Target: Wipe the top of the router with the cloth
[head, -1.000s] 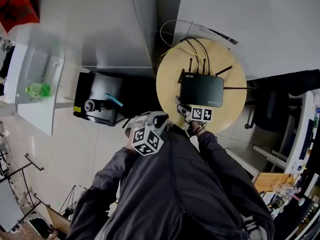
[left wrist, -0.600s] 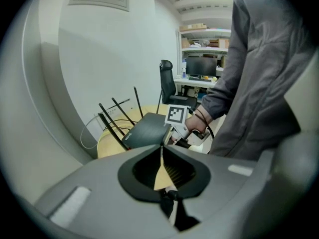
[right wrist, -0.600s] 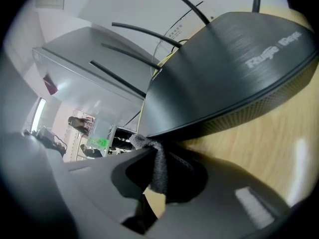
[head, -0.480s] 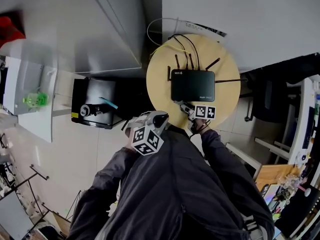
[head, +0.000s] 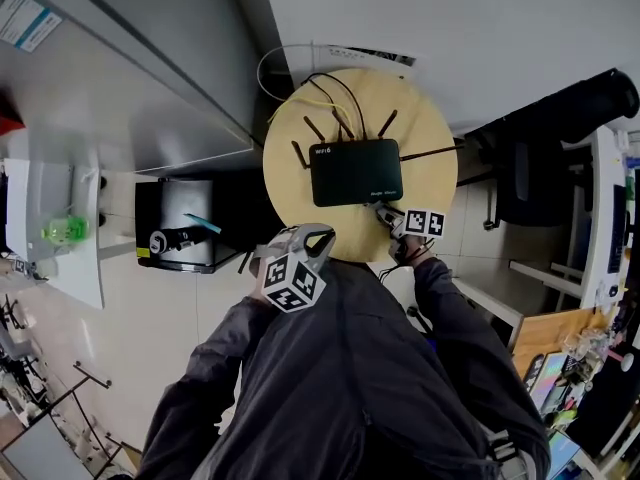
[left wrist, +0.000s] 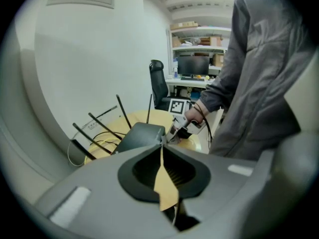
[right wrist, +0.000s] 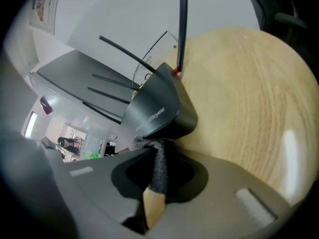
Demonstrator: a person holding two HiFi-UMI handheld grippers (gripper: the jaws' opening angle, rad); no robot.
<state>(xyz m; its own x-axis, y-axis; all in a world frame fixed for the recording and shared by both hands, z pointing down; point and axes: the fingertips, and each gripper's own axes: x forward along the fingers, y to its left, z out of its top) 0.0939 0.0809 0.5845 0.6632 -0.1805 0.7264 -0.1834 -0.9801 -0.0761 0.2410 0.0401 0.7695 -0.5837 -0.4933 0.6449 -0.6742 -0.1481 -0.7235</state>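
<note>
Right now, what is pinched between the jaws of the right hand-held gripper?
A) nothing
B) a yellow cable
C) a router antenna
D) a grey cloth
D: the right gripper view shows the right hand-held gripper with its jaws closed on a grey cloth, just short of the near edge of the black router.

Smooth black plastic router [head: 355, 171], fuzzy grey cloth [right wrist: 158, 166], pale wood-grain table [right wrist: 249, 98].
</note>
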